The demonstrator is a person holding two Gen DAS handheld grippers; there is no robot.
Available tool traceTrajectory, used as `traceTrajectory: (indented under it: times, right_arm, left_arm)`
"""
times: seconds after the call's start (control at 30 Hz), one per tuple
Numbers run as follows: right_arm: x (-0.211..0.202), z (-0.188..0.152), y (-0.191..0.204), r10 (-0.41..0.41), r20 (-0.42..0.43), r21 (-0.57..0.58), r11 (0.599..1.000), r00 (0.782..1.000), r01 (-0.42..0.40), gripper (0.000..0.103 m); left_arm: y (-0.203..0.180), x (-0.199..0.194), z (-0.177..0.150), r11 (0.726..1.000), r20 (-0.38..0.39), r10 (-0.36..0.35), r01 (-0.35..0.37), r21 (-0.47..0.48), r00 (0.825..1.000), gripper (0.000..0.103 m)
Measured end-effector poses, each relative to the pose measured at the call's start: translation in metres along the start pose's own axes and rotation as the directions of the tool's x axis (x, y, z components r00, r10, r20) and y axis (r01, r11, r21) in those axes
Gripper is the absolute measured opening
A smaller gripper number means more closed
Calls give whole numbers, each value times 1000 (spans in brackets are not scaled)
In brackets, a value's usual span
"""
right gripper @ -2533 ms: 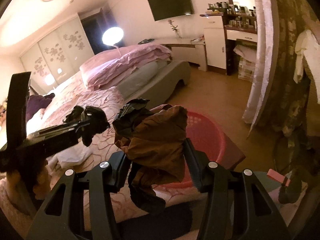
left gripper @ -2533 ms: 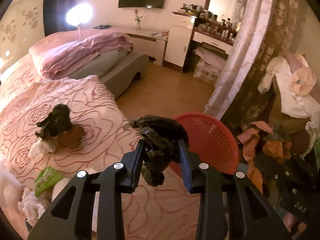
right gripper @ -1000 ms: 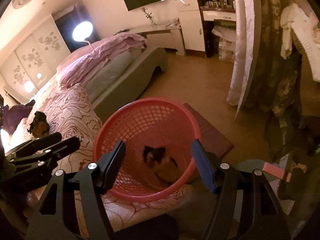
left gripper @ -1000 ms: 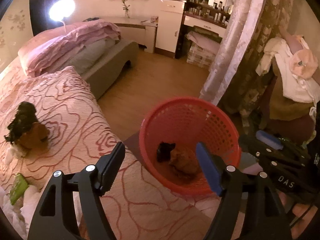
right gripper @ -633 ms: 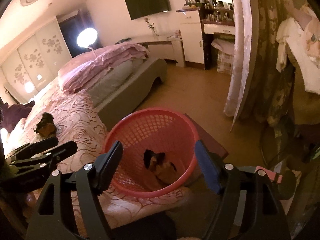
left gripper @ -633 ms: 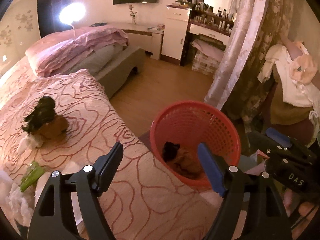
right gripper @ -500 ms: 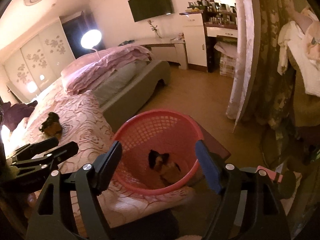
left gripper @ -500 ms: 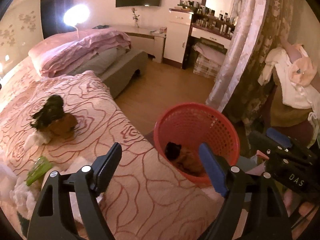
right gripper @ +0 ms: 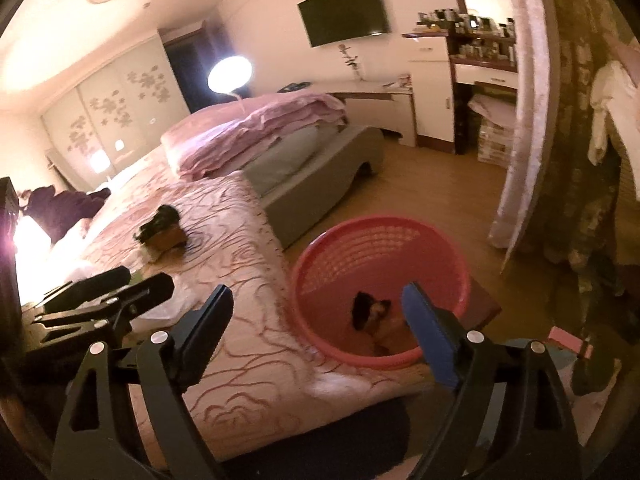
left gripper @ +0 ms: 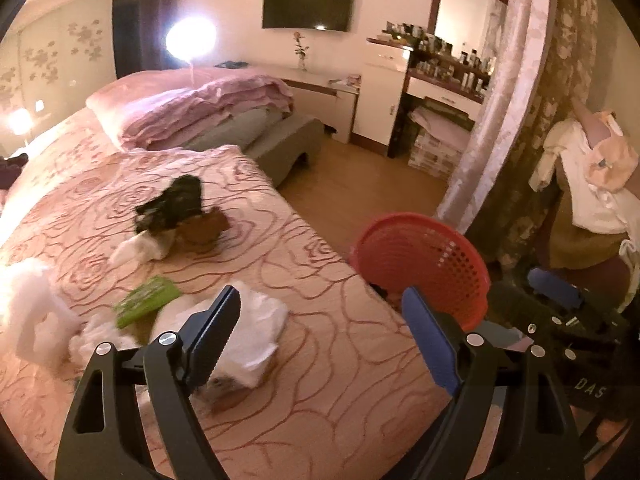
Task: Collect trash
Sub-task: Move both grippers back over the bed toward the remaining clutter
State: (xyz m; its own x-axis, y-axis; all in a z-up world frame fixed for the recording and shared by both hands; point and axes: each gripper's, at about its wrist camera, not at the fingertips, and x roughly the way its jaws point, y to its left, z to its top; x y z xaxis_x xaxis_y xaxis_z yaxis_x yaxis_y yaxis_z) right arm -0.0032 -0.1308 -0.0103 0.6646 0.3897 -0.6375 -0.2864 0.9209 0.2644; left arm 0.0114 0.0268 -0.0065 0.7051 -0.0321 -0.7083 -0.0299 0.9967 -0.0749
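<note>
Rose-patterned bedspread (left gripper: pixel 328 360) beside round perforated red basket (right gripper: pixel 380 240); both grippers' jaws empty, opening.

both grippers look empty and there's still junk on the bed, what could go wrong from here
1. The red basket stands off the bed's edge, beside it; trash carried from mid-bed could drop on the floor short of it.
2. The dark and brown wads lie touching; a pinch might lift only one.
3. The white plastic bag under the left gripper, whose empty jaws are opening like the right gripper's, is limp and may slip out.
</note>
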Motion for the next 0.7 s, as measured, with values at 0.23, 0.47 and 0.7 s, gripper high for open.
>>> traceTrajectory:
  times: [0.23, 0.47, 0.7]
  right_arm:
    - [2, -8, 21, 44, -26, -36, 998, 999, -45, 84]
    - [4, -15, 40, 79, -48, -72, 994, 996, -83, 84]
    - [5, -19, 52, 97, -62, -90, 991, 993, -103, 84]
  left_arm:
    - [34, -19, -10, 998, 15, 49, -48, -47, 999, 80]
    - [77, -47, -17, 987, 47, 128, -122, -101, 991, 80]
    - [137, -71, -31, 955, 50, 233, -219, -200, 971, 80]
